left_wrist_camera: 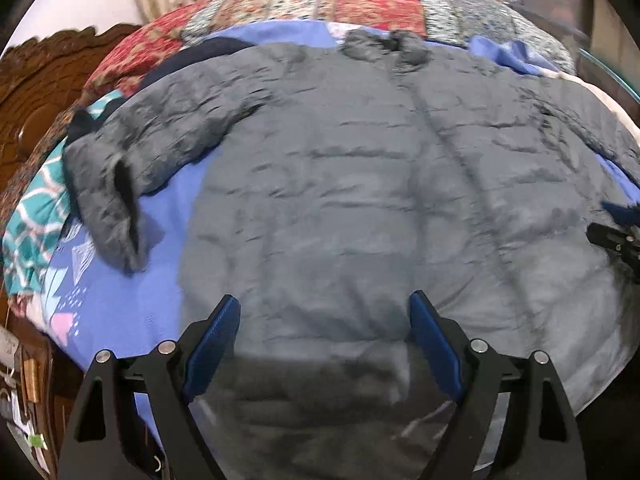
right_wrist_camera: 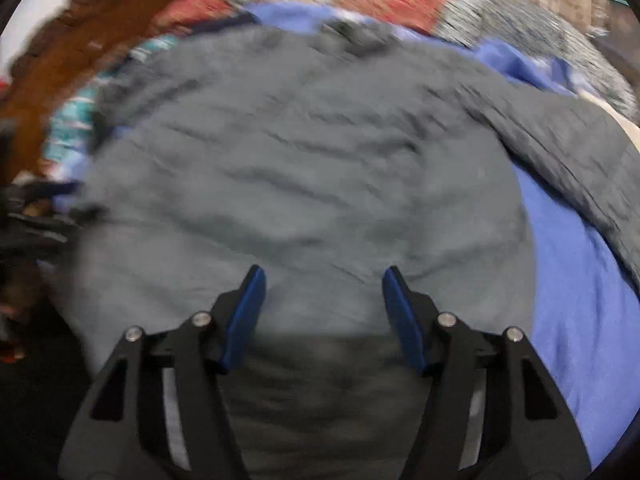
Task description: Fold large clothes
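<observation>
Bed first: a blue sheet (left_wrist_camera: 120,308) covers it, a patchwork quilt (left_wrist_camera: 376,4) is bunched along the far side and a carved wooden headboard (left_wrist_camera: 36,76) stands at the left. Spread across the sheet lies the big item, a grey quilted puffer jacket (left_wrist_camera: 340,184), front up, its zip line running from the collar (left_wrist_camera: 384,46) down towards the hem nearest the cameras. It looks fully laid out and no fold is made yet, so by my reading the whole folding job is still ahead: sleeves in, sides over, then hem to collar.

Down in size now, the jacket's left-hand sleeve (left_wrist_camera: 132,160) angles out over the sheet with its cuff turned down, and the other sleeve (right_wrist_camera: 580,152) trails off to the right. Both are unfolded.

Smallest players: the left gripper (left_wrist_camera: 324,308) hovers over the hem with its blue pads wide apart and nothing pinched between them. The right gripper (right_wrist_camera: 324,280) hangs over the hem too, in a blurred view, its jaws parted and gripping no cloth. A sleeve looks the likely first grab, though that is only a guess.
</observation>
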Available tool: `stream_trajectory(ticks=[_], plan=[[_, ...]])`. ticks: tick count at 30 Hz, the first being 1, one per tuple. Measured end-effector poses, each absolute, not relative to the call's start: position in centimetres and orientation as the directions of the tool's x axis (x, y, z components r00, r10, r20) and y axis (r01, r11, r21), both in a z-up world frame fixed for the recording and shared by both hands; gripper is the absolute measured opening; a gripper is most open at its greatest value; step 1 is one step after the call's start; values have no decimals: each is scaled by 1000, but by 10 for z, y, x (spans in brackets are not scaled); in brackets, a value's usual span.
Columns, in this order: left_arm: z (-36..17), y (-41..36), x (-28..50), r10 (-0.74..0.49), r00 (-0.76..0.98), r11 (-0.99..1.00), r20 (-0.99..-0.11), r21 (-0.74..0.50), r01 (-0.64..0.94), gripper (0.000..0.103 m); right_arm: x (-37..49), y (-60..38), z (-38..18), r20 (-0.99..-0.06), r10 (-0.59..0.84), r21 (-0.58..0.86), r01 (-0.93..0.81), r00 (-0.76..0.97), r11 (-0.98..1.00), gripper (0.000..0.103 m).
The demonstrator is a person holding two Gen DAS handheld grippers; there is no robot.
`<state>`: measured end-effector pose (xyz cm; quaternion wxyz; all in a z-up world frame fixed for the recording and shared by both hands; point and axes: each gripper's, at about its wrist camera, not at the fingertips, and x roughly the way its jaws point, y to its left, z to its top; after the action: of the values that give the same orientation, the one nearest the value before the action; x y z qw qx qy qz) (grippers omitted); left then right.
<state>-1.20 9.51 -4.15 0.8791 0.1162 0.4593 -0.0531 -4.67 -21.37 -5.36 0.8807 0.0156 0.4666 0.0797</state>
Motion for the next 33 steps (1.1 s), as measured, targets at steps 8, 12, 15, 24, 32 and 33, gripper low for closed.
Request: stream_trajectory(ticks=[8,12,15,24,32,33], plan=[[-53,173,-14,21,548,995,-836,69,67,101,-71,-274,-49,-819,103,161,54,564,986,39],[-36,187,-20,-18,581,998,-814,17,54,101,-97,-281,-22,-773,86,185,93,628,978,53],[-27,195,-25,-31,610,999,-792,-5,44,101,-117,-287,-18,-772,66,176,113,633,978,53],[-60,196,-11,23,543,999,-839,38,15,101,-118,-283,-40,-861,-33,52,152,507,987,54],[-23,231,-29,-20,625,999,-780,-42,-21,101,-96,-233,22,-757,80,78,-32,648,996,55],[-22,236,-30,-25,628,998,-778,-58,-32,101,-89,-218,23,-752,117,89,-75,648,993,55]])
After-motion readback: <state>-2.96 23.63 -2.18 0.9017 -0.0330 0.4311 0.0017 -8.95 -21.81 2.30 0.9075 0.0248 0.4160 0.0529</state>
